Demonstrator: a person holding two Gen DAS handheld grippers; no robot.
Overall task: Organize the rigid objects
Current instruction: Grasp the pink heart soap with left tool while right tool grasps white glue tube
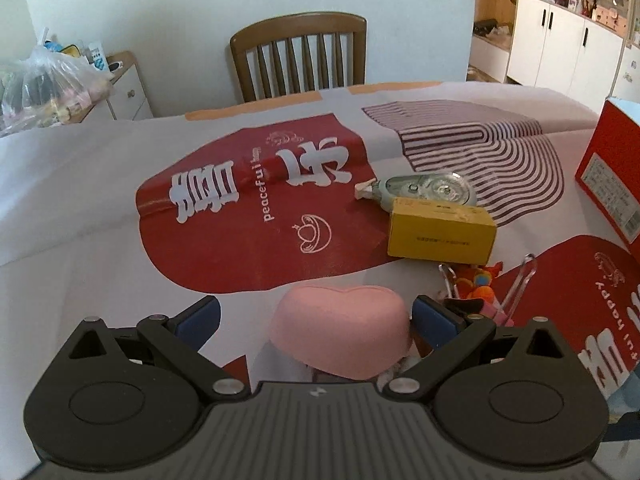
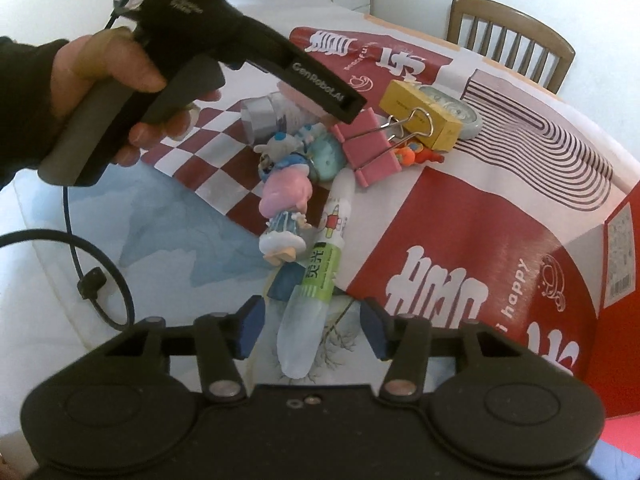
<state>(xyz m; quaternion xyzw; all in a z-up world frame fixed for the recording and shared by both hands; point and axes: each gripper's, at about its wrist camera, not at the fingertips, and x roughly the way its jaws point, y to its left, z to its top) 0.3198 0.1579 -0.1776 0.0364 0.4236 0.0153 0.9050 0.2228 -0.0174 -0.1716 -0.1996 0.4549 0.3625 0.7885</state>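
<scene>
Nearly all of the sorting is ahead of me, as I read it. The small things lie heaped together on the printed tablecloth (image 2: pixel 500 216), and nothing looks grouped or put away.

My left gripper (image 1: pixel 316 318) is spread wide around the pink heart-shaped box (image 1: pixel 344 330). Its right pad (image 1: pixel 434 320) is at the box's edge, maybe just touching, while the left pad stands clear, so I have no grip on it. Whether the box rests on the cloth or on something under it I cannot tell, because my own tool hides its base.

My right gripper (image 2: pixel 312 330) straddles the clear cap end of the glue stick (image 2: pixel 316 276), which lies flat on the cloth. Both blue pads stand a little off it, so the jaws are apart and nothing is clamped there either.

Left to handle:
- the two doll figures (image 2: pixel 286 200) lying beside the glue stick
- the pink binder clip (image 2: pixel 370 148)
- the yellow box (image 1: pixel 440 234), with the correction tape (image 1: pixel 432 188) touching it behind
- a small orange toy (image 2: pixel 416 154)
- a roll of grey tape (image 2: pixel 264 118)

A red carton (image 1: pixel 612 176) stands at the table's edge. It may be the place for them, but that is my guess.
</scene>
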